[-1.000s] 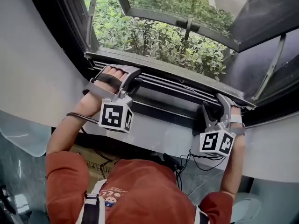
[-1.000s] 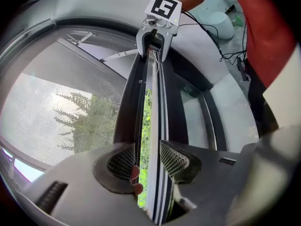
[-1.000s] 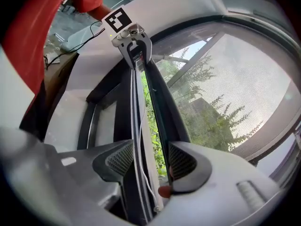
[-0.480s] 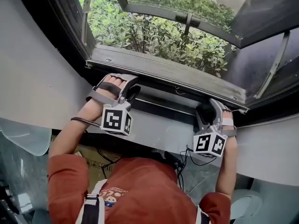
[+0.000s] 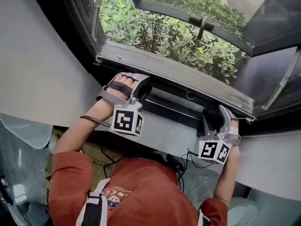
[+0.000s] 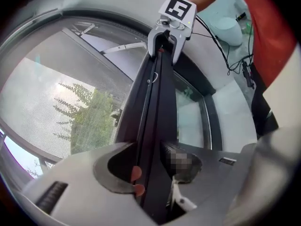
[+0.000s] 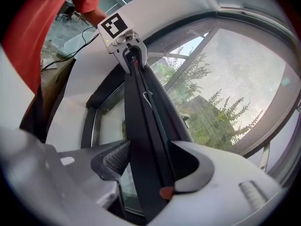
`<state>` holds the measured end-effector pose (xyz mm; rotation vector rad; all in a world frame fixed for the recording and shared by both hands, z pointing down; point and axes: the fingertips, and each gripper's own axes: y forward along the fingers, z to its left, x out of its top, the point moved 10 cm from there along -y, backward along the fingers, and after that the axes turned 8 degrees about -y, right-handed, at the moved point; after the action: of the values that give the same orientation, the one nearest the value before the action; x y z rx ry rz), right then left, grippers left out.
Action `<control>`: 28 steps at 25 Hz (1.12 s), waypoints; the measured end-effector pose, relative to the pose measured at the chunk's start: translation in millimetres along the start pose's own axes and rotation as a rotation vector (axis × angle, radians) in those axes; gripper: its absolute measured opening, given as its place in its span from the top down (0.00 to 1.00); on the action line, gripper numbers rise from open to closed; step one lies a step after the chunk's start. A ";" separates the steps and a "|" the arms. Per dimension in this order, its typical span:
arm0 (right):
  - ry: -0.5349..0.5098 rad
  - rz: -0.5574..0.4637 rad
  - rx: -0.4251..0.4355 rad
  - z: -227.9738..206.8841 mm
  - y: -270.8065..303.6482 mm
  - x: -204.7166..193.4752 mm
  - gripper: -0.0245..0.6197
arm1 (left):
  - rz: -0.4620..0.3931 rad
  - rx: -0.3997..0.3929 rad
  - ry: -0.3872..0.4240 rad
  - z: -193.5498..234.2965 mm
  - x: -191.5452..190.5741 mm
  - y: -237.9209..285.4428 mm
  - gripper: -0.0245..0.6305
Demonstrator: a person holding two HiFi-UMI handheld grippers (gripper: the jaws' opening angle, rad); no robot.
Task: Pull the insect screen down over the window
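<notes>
A dark-framed window [image 5: 80, 27] fills the head view from 10 to 2 o'clock. It is set in a white wall [image 5: 42, 74], and its glass sash [image 5: 263, 18] is swung outward at 1 o'clock over green shrubs [image 5: 178, 36]. The insect screen [image 6: 70, 102] hangs across the opening as grey mesh. Its bottom bar [image 5: 178, 74] runs from 10 to 3 o'clock, low, just above the white sill [image 5: 169, 138]. The person's orange-red shirt [image 5: 141, 192] fills 6 o'clock, with a cardboard box [image 5: 91, 157] at 8 o'clock and black cables [image 5: 195, 161] at 5 o'clock, both below the sill. The left gripper [image 5: 141, 91] is on the bar at 11 o'clock, its jaws standing wide yet clamping the dark bar on both sides. The right gripper [image 5: 214, 117] sits towards the bar's other end at 3 o'clock. Its jaws have just been opening and stand at their widest, with the bar between them and the ribbed pad [image 7: 117, 157] just beside it.
</notes>
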<state>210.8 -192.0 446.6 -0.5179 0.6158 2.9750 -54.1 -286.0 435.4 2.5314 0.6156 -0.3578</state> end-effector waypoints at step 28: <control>0.249 -0.103 -0.123 -4.8 -12.1 10.5 0.54 | -0.193 0.125 -0.418 -2.2 -13.0 -23.7 0.71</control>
<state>203.9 -182.9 434.4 -0.9101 0.4075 2.8863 -76.6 -271.2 432.2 2.4076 0.6861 -0.9914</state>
